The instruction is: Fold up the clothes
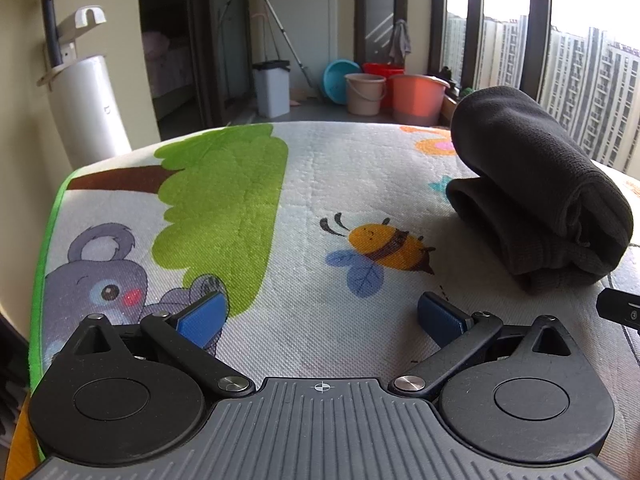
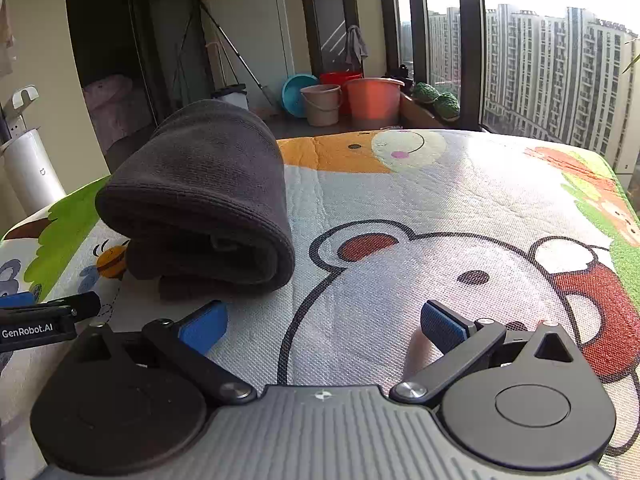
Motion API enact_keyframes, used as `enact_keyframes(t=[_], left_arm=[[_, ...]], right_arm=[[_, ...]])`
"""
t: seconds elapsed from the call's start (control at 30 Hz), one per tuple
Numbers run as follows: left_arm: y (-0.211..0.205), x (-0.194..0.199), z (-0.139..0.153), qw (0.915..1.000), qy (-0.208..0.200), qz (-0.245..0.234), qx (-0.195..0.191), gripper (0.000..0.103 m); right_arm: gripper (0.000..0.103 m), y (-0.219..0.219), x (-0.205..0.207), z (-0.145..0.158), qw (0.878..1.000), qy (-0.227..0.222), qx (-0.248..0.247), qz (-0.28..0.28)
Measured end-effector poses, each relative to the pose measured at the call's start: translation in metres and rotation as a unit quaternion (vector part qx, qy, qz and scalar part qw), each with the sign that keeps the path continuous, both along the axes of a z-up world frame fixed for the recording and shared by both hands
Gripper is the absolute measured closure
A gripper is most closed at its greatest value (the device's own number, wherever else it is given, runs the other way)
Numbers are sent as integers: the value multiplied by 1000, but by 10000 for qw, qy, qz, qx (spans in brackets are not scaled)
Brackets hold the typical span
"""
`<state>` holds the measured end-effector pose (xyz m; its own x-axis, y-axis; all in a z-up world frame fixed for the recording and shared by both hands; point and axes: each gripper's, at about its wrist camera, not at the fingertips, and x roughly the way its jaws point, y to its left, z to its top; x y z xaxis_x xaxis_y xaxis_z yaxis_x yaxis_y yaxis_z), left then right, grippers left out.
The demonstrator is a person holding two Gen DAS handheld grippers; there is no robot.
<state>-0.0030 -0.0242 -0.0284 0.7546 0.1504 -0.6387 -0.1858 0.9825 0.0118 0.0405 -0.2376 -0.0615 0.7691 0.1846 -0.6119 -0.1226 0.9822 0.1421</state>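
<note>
Your left tongs (image 1: 322, 318) are spread wide with nothing between the blue pads, low over the cartoon mat (image 1: 320, 184) that covers the bench. Your right tongs (image 2: 324, 322) are just as wide apart and hold nothing, poised above the printed white bear (image 2: 440, 264). Between the two, a little ahead, the dark grey garment (image 2: 208, 200) lies folded into a thick bundle on the mat, touched by neither tool; from the left camera it sits to the right, just past the printed bee (image 1: 390, 246). Beyond the bench, buckets (image 2: 362, 98) stand on the floor by the window.
</note>
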Motion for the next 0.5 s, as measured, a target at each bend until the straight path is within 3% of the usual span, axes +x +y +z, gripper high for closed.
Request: enact_keyframes(t=[0.5], left_arm=[[1,1,-1,10000,-4,0,1,0]], right_arm=[[0,-6,-2,0,9998,-37,206,-26]])
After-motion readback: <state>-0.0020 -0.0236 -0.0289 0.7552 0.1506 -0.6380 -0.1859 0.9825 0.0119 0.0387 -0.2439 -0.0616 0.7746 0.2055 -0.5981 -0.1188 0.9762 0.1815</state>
